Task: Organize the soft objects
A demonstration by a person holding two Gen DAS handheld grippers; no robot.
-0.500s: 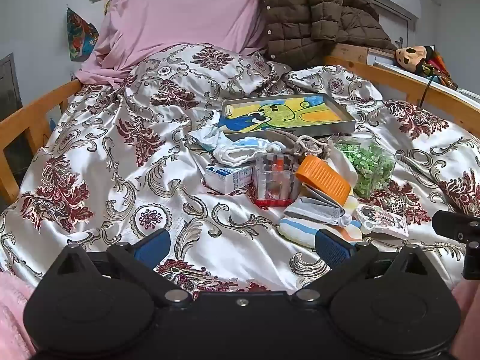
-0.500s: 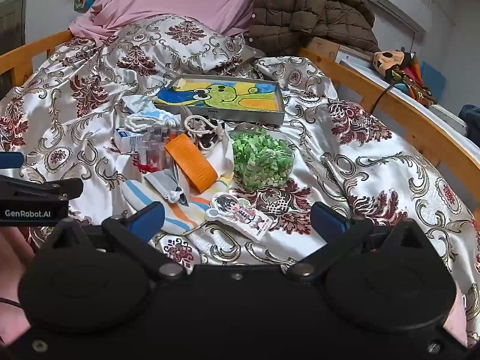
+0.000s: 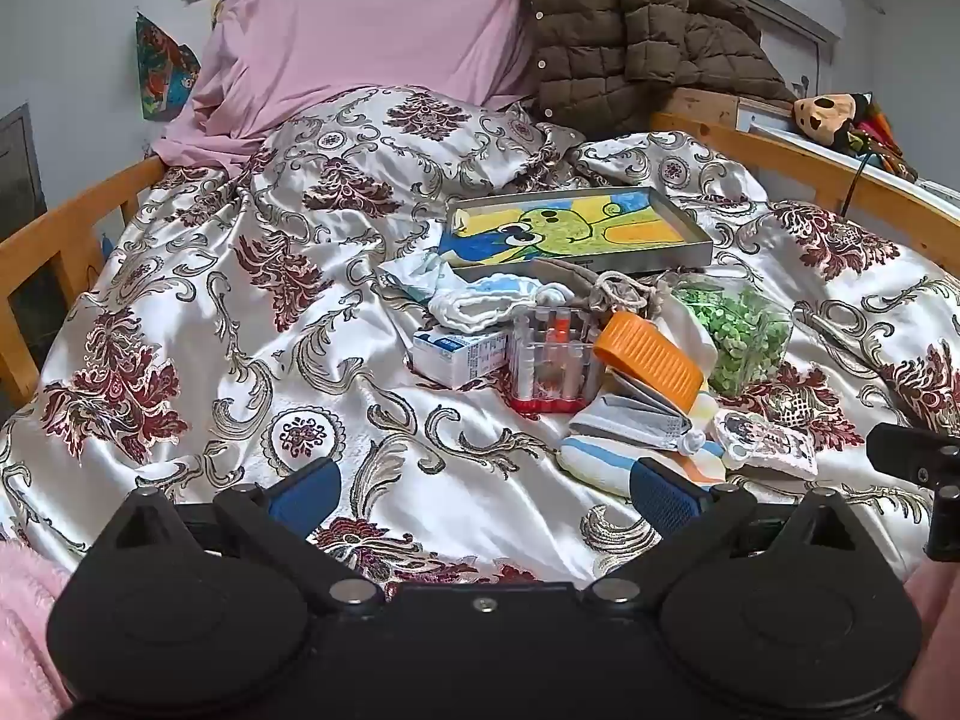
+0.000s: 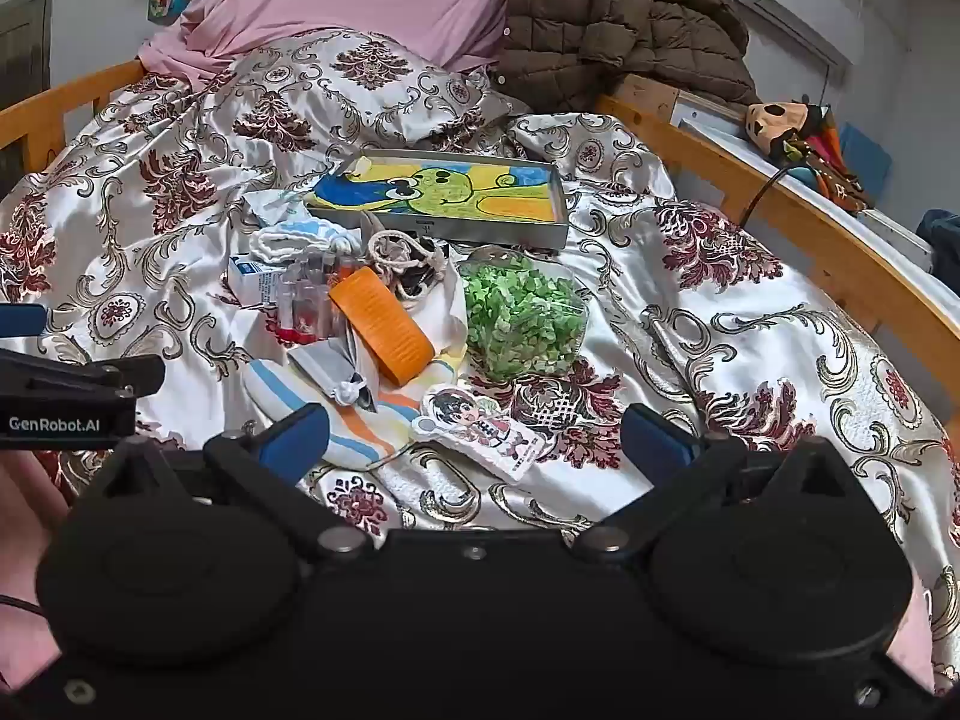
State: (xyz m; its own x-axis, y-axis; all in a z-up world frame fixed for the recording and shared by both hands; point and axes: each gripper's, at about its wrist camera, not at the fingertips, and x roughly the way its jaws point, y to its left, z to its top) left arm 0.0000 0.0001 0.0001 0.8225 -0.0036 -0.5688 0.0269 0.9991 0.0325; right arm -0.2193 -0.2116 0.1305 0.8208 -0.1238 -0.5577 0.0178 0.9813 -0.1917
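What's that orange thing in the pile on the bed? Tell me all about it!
The orange thing looks like a wide ribbed band or lid of bright plastic, tipped on its edge and leaning. It sits mid-pile, resting on a grey folded cloth and striped fabric, beside a clear box of tubes. No gripper touches it.

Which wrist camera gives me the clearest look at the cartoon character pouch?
The right wrist view. The cartoon character pouch lies whole and unobstructed just ahead of the open right gripper. In the left wrist view the pouch sits off to the right, smaller and foreshortened.
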